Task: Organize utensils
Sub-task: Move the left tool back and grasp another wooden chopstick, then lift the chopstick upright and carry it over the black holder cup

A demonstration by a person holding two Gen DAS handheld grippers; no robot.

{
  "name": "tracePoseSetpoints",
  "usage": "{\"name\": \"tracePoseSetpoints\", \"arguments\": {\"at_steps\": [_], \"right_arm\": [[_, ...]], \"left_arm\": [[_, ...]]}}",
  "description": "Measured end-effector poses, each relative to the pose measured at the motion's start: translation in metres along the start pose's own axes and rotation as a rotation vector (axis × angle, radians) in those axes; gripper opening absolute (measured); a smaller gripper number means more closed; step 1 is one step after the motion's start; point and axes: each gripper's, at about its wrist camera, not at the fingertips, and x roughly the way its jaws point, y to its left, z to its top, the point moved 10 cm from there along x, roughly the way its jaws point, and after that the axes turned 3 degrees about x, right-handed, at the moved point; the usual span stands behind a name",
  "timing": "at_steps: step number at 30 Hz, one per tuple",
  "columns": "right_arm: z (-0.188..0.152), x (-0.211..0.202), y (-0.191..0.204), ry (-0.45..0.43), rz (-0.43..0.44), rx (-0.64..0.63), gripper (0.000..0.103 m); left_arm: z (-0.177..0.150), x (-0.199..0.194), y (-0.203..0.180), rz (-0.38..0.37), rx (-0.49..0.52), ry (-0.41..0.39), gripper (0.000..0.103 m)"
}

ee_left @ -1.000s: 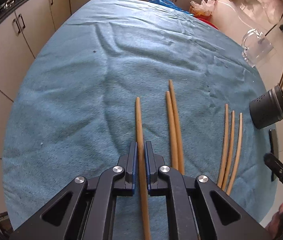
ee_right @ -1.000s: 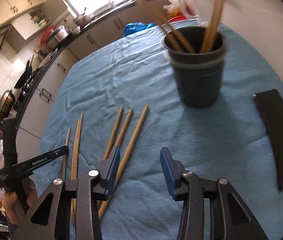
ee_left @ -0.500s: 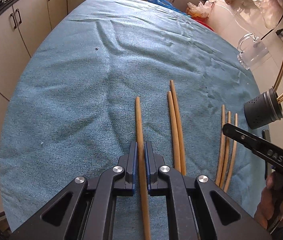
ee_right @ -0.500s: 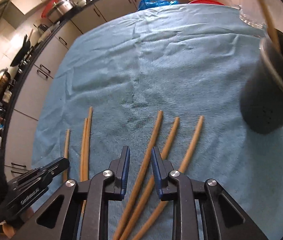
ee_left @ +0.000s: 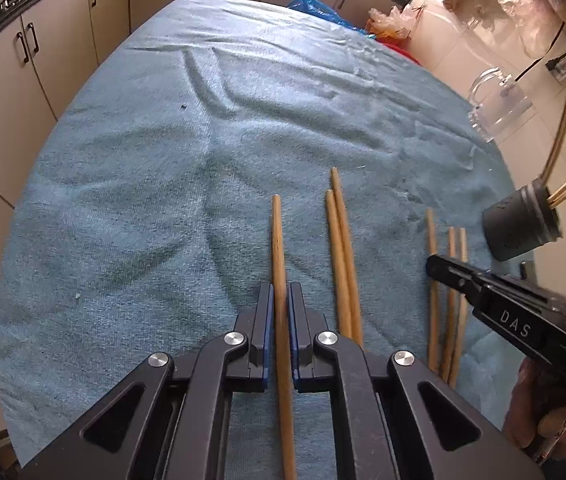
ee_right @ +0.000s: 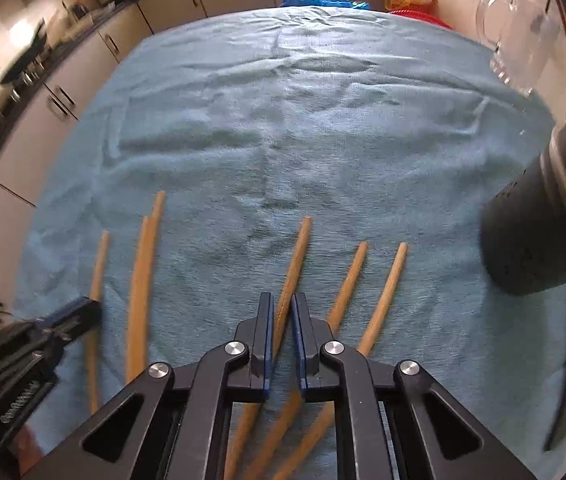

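2 grippers clamped: left gripper [ee_left: 281, 300] pinched on 1 long tan wooden chopstick [ee_left: 277, 240] lying on blue terry cloth [ee_left: 143, 200]. Right gripper [ee_right: 281, 312] jaws just closed onto leftmost chopstick of 3 [ee_right: 297, 256]. Dark perforated holder cup [ee_right: 535, 240] seen well right.

Tan wooden chopsticks [ee_left: 279, 264] on teal-blue towel [ee_left: 143, 200]; dark grey perforated holder [ee_right: 535, 240] right edge; beige cabinets [ee_left: 63, 52] upper left.

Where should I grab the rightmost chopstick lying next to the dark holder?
Take the rightmost chopstick around its mid-shaft, coming from above with the jaws straddling it crosswise. It lies flat on the blue towel, thin and round, slightly apart from its neighbour at the far end, with free cloth toward the utensil holder.
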Motion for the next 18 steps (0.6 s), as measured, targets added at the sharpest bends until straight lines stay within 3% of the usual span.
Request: {"name": "tracePoseSetpoints", "arguments": {"at_steps": [9, 18], "right_arm": [[-0.006, -0.078, 0.012, -0.226, 0.192, 0.009, 0.007], [-0.026, -0.156, 0.014, -0.487, 0.272, -0.024, 0.007]], "left_arm": [[0.014, -0.067, -0.017, -0.041, 0.008, -0.163, 0.006], [0.015, -0.137, -0.045, -0.062, 0.051, -0.304, 0.006]]}}
